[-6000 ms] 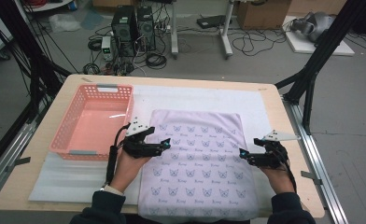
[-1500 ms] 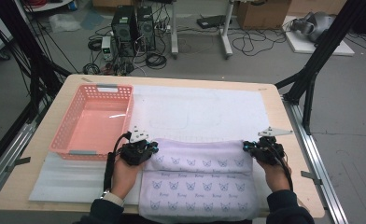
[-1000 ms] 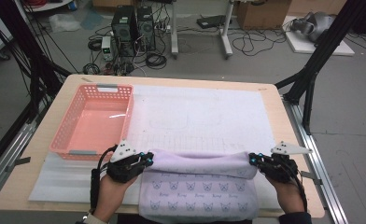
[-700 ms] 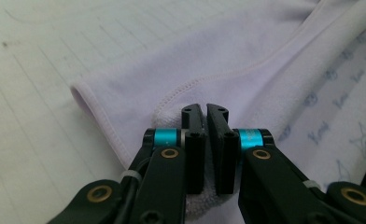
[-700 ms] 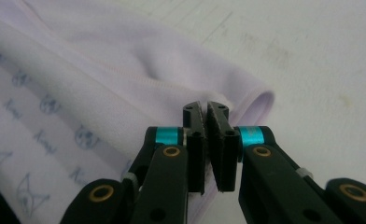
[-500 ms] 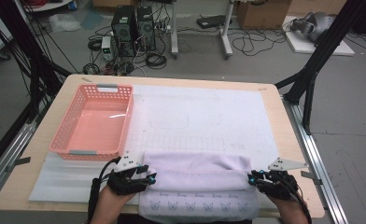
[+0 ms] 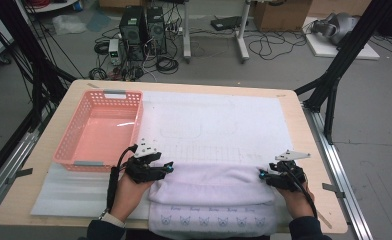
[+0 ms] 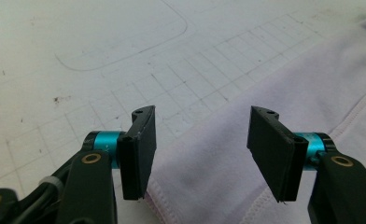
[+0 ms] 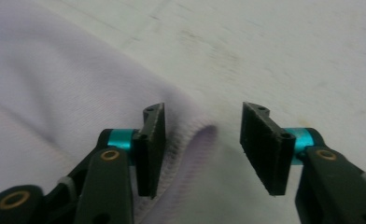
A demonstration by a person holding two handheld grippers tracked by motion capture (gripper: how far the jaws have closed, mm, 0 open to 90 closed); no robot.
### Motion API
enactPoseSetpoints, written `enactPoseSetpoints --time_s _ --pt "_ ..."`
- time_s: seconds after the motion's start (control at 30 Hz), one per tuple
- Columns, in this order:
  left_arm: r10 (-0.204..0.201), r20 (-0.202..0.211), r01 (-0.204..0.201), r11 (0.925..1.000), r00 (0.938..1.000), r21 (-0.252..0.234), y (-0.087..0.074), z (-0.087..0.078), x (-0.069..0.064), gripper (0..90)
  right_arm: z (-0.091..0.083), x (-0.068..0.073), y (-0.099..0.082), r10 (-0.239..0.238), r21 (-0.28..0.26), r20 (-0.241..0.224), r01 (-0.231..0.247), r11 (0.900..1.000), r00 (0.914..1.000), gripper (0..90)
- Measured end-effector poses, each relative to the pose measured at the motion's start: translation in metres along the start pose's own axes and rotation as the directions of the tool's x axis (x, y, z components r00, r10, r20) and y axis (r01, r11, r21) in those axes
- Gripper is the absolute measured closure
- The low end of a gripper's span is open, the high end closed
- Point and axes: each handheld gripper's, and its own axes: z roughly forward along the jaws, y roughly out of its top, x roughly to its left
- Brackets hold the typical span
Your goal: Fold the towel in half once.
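Observation:
A lilac cloth [image 7: 211,192] with a small cat print lies folded at the table's near edge, its top layer plain side up. My left gripper [image 7: 169,168] rests at the cloth's left end, my right gripper [image 7: 260,175] at its right end. In the left gripper view the left gripper [image 8: 200,135] is open over the hem of the cloth [image 8: 265,93], its pads off the fabric. In the right gripper view the right gripper [image 9: 202,140] stands open around a folded corner of the cloth [image 9: 55,79]. Both pairs of jaws have just been opening.
A pink plastic basket [image 7: 136,125] sits at the left on the white foam mat [image 7: 214,120] that covers most of the wooden table [image 7: 296,125]. Black frame posts stand at both sides, and cables and computers lie on the floor beyond.
Both grippers drew the cloth's far edge toward the person, folding it over the near part. They then let go of it and opened.

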Motion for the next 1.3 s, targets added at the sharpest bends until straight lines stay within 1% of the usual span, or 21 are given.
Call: enactPoseSetpoints --time_s 0.07,0.13,0.2,0.27,0.33,0.37,0.4,0.53,0.57,0.6,0.63,0.67,0.7,0.73,0.8,0.83,0.97,1.03,1.1,1.2,1.3 --pt "-0.010 -0.008 0.010 0.9999 0.9999 0.004 -0.001 0.001 0.002 42.1 0.000 -0.009 0.000 0.052 -0.025 0.026 -0.051 0.9984 0.9983 53.2" --pt "-0.016 -0.012 0.016 0.9998 0.9998 0.008 -0.002 0.003 0.005 41.8 -0.001 -0.013 0.000 0.079 -0.043 0.001 -0.079 0.9960 0.9969 56.3" --pt "-0.025 -0.016 0.025 0.9995 0.9996 0.020 -0.003 0.004 0.007 41.6 -0.004 -0.011 0.001 0.071 -0.061 -0.019 -0.072 0.9956 0.9973 56.0" --pt "-0.030 -0.021 0.030 0.9990 0.9993 0.034 -0.005 0.006 0.009 40.8 -0.004 -0.008 0.001 0.072 -0.070 -0.066 -0.077 0.9946 0.9952 52.7" --pt "-0.031 -0.031 0.033 0.9983 0.9990 0.049 -0.007 0.008 0.011 40.6 0.000 -0.005 0.001 0.047 -0.034 -0.088 -0.050 0.9982 0.9950 51.7" --pt "-0.036 -0.036 0.038 0.9979 0.9987 0.052 -0.008 0.009 0.012 40.5 0.003 -0.003 0.000 0.030 -0.017 -0.080 -0.032 0.9994 0.9963 51.2" --pt "-0.043 -0.041 0.045 0.9973 0.9982 0.057 -0.009 0.010 0.013 40.4 0.004 -0.003 -0.001 0.035 -0.020 -0.078 -0.037 0.9991 0.9964 51.8" --pt "-0.054 -0.050 0.058 0.9932 0.9973 0.101 -0.016 0.015 0.017 40.7 0.003 -0.004 -0.002 0.035 -0.022 -0.086 -0.037 0.9991 0.9957 60.1" --pt "-0.039 -0.051 0.043 0.9951 0.9980 0.089 -0.019 0.015 0.017 41.5 0.002 -0.004 -0.003 0.035 -0.020 -0.095 -0.037 0.9991 0.9949 64.5" --pt "-0.036 -0.057 0.041 0.9962 0.9977 0.077 -0.020 0.014 0.017 43.7 0.002 -0.004 -0.003 0.032 -0.018 -0.106 -0.034 0.9993 0.9939 72.3" --pt "-0.022 -0.063 0.027 0.9968 0.9978 0.076 -0.021 0.013 0.017 46.7 0.002 -0.004 -0.003 0.030 -0.018 -0.133 -0.033 0.9993 0.9907 78.9" --pt "-0.024 -0.053 0.028 0.9968 0.9983 0.075 -0.021 0.012 0.018 54.3 0.002 -0.003 -0.003 0.027 -0.015 -0.140 -0.029 0.9995 0.9897 81.7" --pt "-0.036 -0.010 0.037 0.9959 0.9993 0.083 -0.021 0.011 0.020 65.5 0.001 -0.003 -0.002 0.018 -0.017 -0.143 -0.021 0.9996 0.9896 83.3" --pt "-0.036 0.002 0.036 0.9957 0.9993 0.085 -0.020 0.011 0.019 80.4 0.001 -0.003 -0.002 0.024 -0.015 -0.148 -0.026 0.9995 0.9887 84.1" --pt "-0.008 -0.015 0.010 0.9952 0.9999 0.097 -0.016 0.012 0.016 84.3 0.002 -0.005 -0.002 0.025 -0.019 -0.157 -0.029 0.9994 0.9873 84.8" --pt "-0.007 -0.022 0.009 0.9960 0.9997 0.089 -0.014 0.013 0.015 84.7 0.002 -0.006 -0.001 0.023 -0.026 -0.151 -0.027 0.9993 0.9882 85.0" --pt "-0.010 -0.078 0.012 0.9993 0.9969 0.034 0.004 0.014 0.012 85.3 0.001 -0.009 0.005 0.014 -0.055 -0.130 -0.021 0.9983 0.9915 85.6" --pt "0.005 -0.107 -0.005 1.0000 0.9942 0.007 0.015 0.015 0.009 85.4 0.001 -0.013 0.011 0.012 -0.072 -0.115 -0.020 0.9972 0.9933 85.6" --pt "0.015 -0.122 -0.016 0.9998 0.9924 -0.008 0.026 0.016 0.008 85.4 0.001 -0.019 0.016 0.030 -0.083 -0.114 -0.039 0.9958 0.9930 85.6" --pt "0.015 -0.145 -0.019 0.9995 0.9892 -0.026 0.044 0.019 0.011 85.3 0.001 -0.027 0.024 0.036 -0.092 -0.096 -0.045 0.9947 0.9947 85.6" --pt "-0.004 -0.153 -0.003 0.9991 0.9883 -0.041 0.057 0.024 0.017 85.3 0.001 -0.035 0.033 0.038 -0.110 -0.082 -0.047 0.9928 0.9959 85.6"
